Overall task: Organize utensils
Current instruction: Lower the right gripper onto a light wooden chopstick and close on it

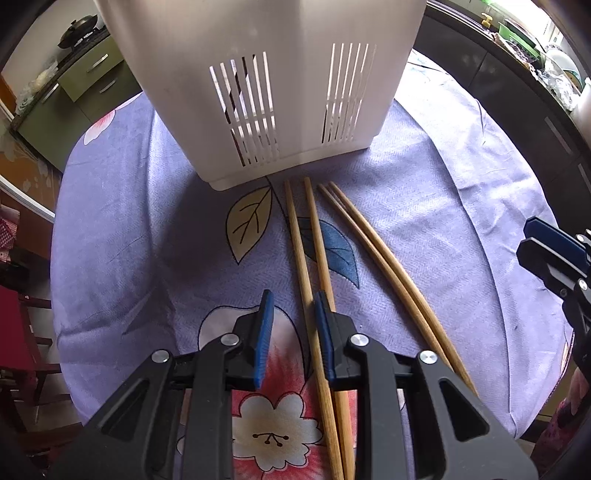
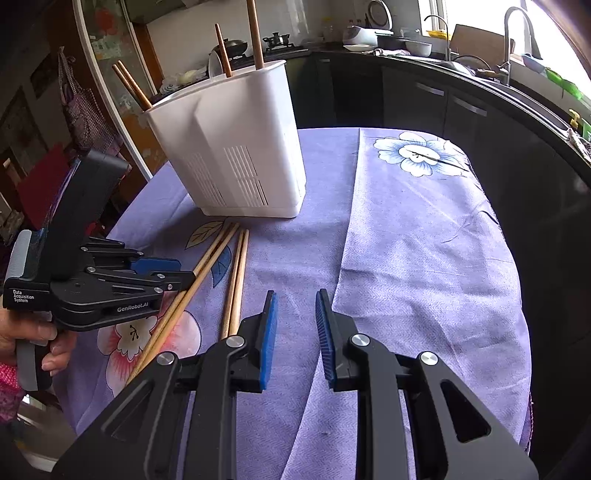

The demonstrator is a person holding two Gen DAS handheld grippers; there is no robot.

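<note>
A white slotted utensil holder [image 1: 273,92] stands on the purple floral tablecloth [image 1: 129,240]; in the right wrist view the holder [image 2: 236,147] has several chopsticks [image 2: 255,33] standing in it. Two pairs of wooden chopsticks lie flat in front of it: a left pair [image 1: 301,251] and a right pair [image 1: 384,266]. My left gripper [image 1: 291,306] is open, low over the left pair, with one stick between its jaws. It also shows in the right wrist view [image 2: 184,275]. My right gripper [image 2: 295,306] is open and empty over bare cloth, right of the chopsticks [image 2: 236,280].
The round table's edge drops off on all sides. A dark kitchen counter with a sink and faucet [image 2: 513,40] curves behind the table. A red chair [image 1: 18,332] stands to the left. A hand [image 2: 33,343] holds the left gripper's handle.
</note>
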